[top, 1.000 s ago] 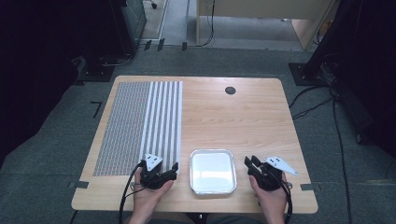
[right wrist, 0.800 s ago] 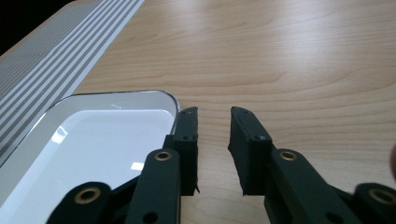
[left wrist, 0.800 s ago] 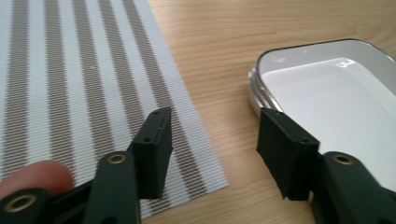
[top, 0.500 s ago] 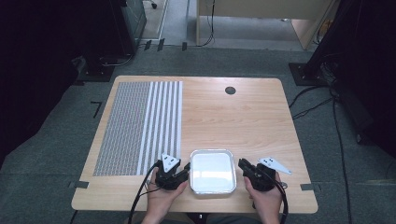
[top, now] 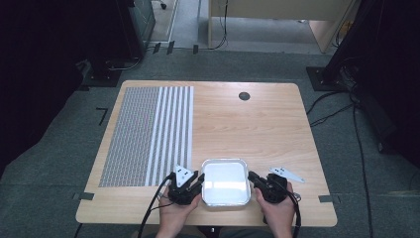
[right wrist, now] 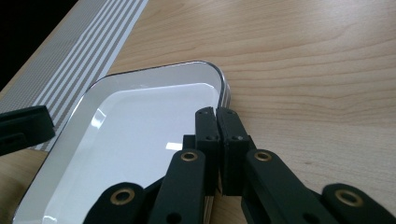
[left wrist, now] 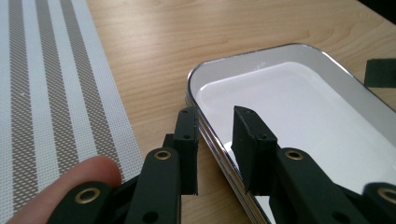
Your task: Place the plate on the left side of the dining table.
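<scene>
Tray (top: 226, 182) sat flat at worktop (top: 257, 124) near edge, between both hands. Right gripper (right wrist: 217, 114) fingers clamped on its rim; left gripper (left wrist: 217, 126) fingers narrowing astride opposite rim, just been closing. Lift not yet begun

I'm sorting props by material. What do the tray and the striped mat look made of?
Tray: likely white enamelled or coated metal, glossy with a shiny silvery rim. Striped mat: seemingly woven mesh, matte, with a fine grid showing in its grey bands.
</scene>
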Demonstrator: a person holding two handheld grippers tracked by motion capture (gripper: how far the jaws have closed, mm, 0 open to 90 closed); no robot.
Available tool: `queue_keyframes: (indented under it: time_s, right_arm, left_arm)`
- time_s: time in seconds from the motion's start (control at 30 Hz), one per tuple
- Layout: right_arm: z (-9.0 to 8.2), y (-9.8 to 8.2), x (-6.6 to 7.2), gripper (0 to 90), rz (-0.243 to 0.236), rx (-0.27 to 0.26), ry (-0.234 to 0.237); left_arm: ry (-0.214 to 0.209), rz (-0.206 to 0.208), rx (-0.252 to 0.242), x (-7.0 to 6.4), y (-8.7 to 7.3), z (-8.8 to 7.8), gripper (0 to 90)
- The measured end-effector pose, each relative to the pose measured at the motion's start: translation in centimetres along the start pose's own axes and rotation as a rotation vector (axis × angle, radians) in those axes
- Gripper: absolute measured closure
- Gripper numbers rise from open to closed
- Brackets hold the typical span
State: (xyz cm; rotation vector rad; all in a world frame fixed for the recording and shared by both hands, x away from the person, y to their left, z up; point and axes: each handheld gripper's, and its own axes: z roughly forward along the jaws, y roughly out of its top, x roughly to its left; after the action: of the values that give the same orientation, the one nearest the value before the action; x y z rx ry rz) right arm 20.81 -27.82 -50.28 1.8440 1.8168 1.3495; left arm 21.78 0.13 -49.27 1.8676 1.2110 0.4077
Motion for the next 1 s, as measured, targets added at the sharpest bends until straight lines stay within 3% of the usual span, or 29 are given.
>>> queue_keyframes:
  time_s: [0.17,0.37,0.5,0.53,0.63,0.8,1.0]
  right_arm:
    - [0.01,-0.04,0.01,89.0,0.017,0.007,0.005]
    - [0.14,-0.07,-0.22,88.9,0.051,0.024,0.017]
    - [0.13,-0.16,0.2,88.7,0.019,0.02,-0.011]
    - [0.11,-0.25,0.44,88.2,-0.025,0.017,-0.023]
    - [0.08,-0.26,0.59,88.4,-0.043,0.021,-0.028]
    - [0.01,-0.14,0.7,89.3,0.01,0.024,-0.04]
    - [-0.56,0.14,0.74,90.0,0.027,-0.017,-0.031]
  left_arm:
    - [-0.005,0.021,0.033,-0.31,-0.32,0.51,75.4]
    - [0.01,0.044,0.038,-0.59,-0.5,0.78,77.3]
    - [0.019,0.054,0.035,-0.71,-0.54,0.8,77.5]
    - [0.022,0.054,0.035,-0.73,-0.54,0.81,77.6]
    - [0.029,0.062,0.035,-0.79,-0.55,0.85,77.5]
    - [0.039,0.076,0.034,-0.92,-0.56,0.91,77.4]
    - [0.034,0.079,0.04,-0.81,-0.49,0.95,76.8]
